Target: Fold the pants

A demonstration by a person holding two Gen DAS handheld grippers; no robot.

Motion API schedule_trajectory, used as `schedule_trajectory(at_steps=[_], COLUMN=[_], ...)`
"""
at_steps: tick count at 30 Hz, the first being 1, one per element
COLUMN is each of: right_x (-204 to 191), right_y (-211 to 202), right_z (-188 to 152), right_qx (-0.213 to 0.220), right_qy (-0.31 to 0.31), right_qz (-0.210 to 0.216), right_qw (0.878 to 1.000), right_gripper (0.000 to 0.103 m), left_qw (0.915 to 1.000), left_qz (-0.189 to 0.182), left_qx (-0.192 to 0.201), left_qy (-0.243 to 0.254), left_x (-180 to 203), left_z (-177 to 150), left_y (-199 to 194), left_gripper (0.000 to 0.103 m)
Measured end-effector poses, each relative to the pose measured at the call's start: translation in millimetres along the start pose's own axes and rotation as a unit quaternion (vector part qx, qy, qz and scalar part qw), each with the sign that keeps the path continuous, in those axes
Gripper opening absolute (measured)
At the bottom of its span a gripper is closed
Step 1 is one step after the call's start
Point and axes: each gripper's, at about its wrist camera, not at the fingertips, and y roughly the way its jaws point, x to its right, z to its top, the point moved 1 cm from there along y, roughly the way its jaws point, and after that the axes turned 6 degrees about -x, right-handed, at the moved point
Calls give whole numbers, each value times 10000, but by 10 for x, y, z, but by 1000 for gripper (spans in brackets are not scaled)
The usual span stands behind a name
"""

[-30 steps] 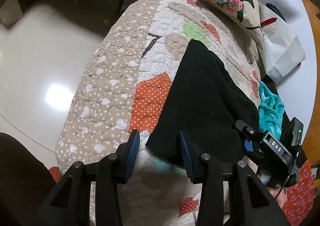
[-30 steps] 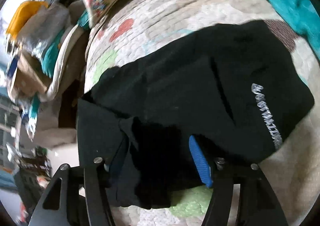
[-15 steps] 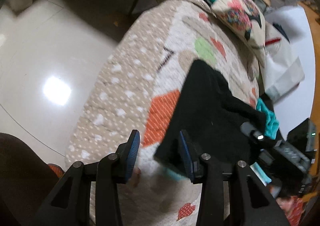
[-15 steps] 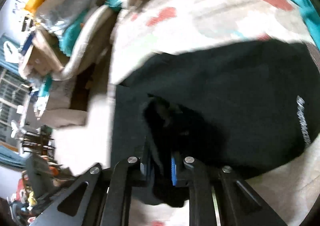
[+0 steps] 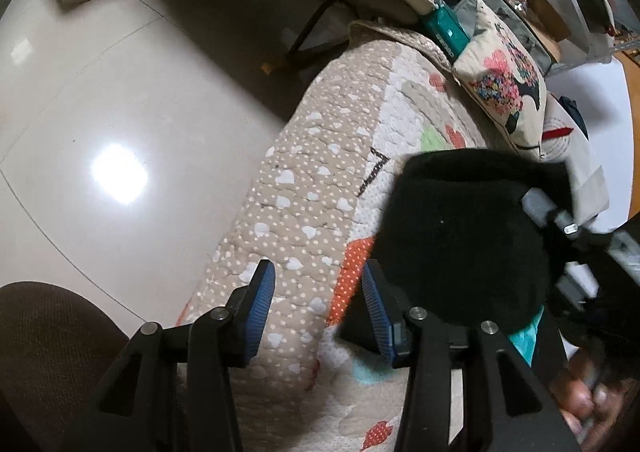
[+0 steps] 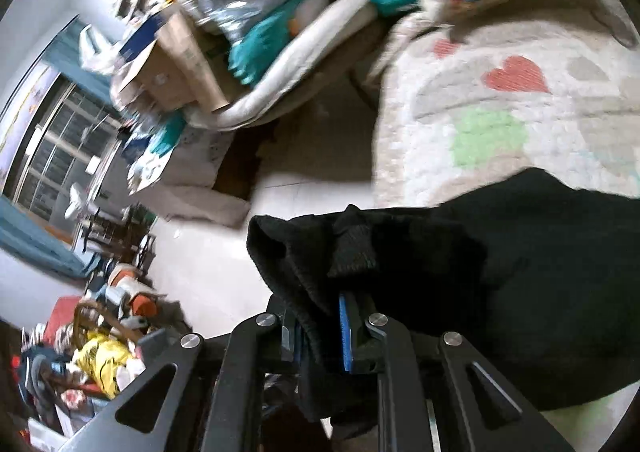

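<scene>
Our right gripper pinches the black pants above the quilt — our left gripper gapes, holding nothing.

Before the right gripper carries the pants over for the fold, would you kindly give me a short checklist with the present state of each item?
1. Right gripper shut on the black pants: ok.
2. Fabric bunched evenly in the fingers: not ok, a wad sticks out.
3. Left gripper open and free: ok.
4. Left gripper pinning the pants: not ok, it holds nothing.
5. Bare quilt beyond the pants: ok.
6. Far hem lying flat: cannot tell.
</scene>
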Motion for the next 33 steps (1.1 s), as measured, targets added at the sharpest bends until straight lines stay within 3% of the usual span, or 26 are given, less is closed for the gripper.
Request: schedule_trajectory(at_steps=[7,12,13,16,19,20,21,23,26,28,31,32,33], right_x=[1101,1346,1336,1305,1271,1253,1219,1141,1069,1153,1421,1492,1555], right_y=[-119,-58,-49,-148,-387,-476,-554,-648,-515,-306,-29,-10,-33], right_z=[-47,-122,-129,-156,-216,-221,-210,-151,-16,38,17,-1,-21], right_qx=[223,158,159,318,814,981,1128,1261,943,665,407,486,583], right_qy=[1054,1216,1182,918,661,610,552,429,484,733,1142,1214,1307], right_qz=[-583,-570,-705,-1421,-2005,-2019,-1918,-1387,-301,65,-169,-149,-111], right_qw=[9925,9908,9904,9851,9741,9726,9734,9813,9939,9951,9925,9913,9896], right_gripper=[15,19,22,59,63,63,61,47,45,45,42,29,25], left_qw=[9994,9962,9946,9870,9773,9759,9753,9766,9770,9753,9757,9756,9756], left_qz=[137,330,375,579,867,922,971,1002,936,938,879,864,850], left_qx=[-177,-221,-225,-115,-109,-163,-224,-311,-221,-196,-171,-168,-180], left_qy=[253,773,940,1498,1928,1971,1972,1876,1902,1989,2001,2010,2016], left_x=[160,482,575,841,973,977,954,867,815,815,798,796,794], left_z=[-108,-149,-158,-199,-255,-271,-289,-311,-330,-337,-338,-337,-332], left_y=[132,253,287,392,573,634,694,787,805,808,829,829,827], left_gripper=[44,44,44,45,45,45,45,45,50,52,55,56,56])
